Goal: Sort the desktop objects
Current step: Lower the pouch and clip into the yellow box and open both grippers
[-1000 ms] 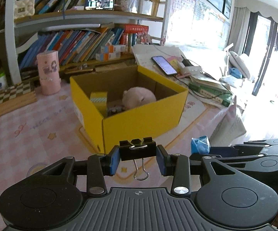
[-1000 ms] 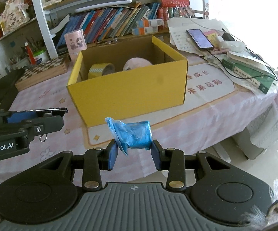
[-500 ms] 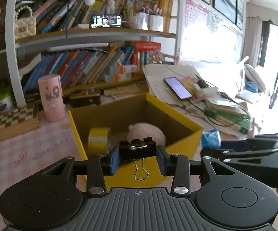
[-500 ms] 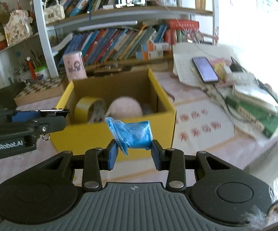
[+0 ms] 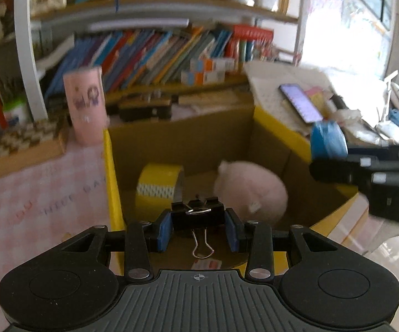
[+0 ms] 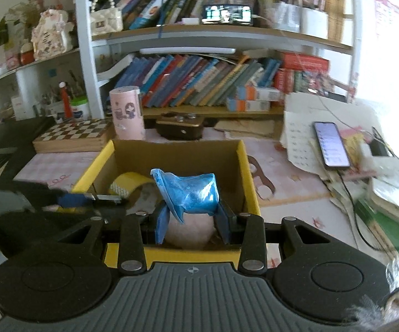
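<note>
My left gripper [image 5: 198, 222] is shut on a black binder clip [image 5: 198, 212] whose wire loop hangs down, and it hovers over the near part of the open yellow cardboard box [image 5: 111, 182]. My right gripper [image 6: 192, 218] is shut on a crumpled blue packet [image 6: 189, 191] and also hovers above that box [image 6: 247, 177]. Inside the box lie a roll of yellow tape [image 5: 158, 185] and a pink plush ball [image 5: 252, 191]. The right gripper shows in the left wrist view at the right [image 5: 337, 163], with the blue packet [image 5: 328, 141]. The left gripper's fingers [image 6: 77, 200] show at the left of the right wrist view.
A pink cylinder [image 6: 127, 116] and a chessboard box [image 6: 72, 135] stand behind the yellow box. A phone [image 6: 330, 144] lies on papers and books at the right. Bookshelves line the back. A dark case [image 6: 178, 128] sits behind the box.
Both grippers have moved forward from in front of the box to above its opening, each keeping hold of its object. The box's inside now fills the middle of both views.
</note>
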